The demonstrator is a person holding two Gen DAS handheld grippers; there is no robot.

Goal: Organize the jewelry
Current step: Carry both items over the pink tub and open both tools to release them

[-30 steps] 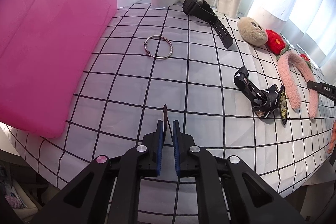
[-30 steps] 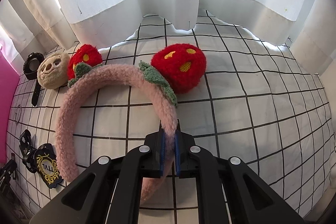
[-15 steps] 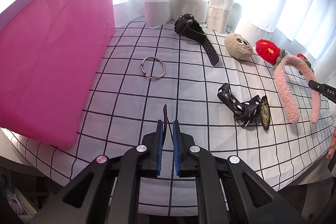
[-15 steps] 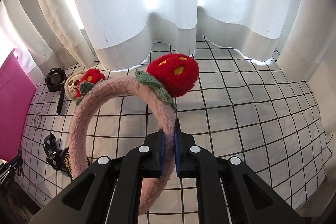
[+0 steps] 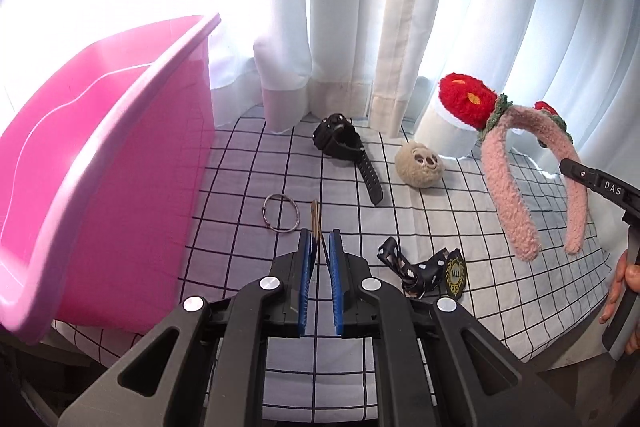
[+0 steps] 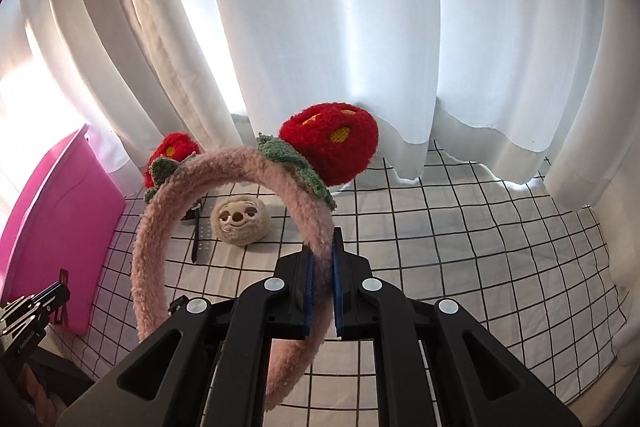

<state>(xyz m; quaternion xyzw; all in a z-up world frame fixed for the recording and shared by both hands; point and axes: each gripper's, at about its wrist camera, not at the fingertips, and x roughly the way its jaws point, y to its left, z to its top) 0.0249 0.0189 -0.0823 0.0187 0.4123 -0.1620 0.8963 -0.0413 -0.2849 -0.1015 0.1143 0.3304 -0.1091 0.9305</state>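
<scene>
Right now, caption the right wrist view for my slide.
Right gripper shut on a fluffy pink headband, lifted above the checked tablecloth.

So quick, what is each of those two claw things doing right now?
Left gripper: closed on a thin flat brown piece.
Right gripper: closed on the pink fuzzy headband, lifted off the table.

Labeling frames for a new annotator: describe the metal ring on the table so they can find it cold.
Start at the big pink bin on the left of the checked tablecloth. Just right of its wall, lying flat, is the metal ring, near the black watch. It is the only thin, bare silver hoop; its neighbours are black, fuzzy or fabric.
</scene>
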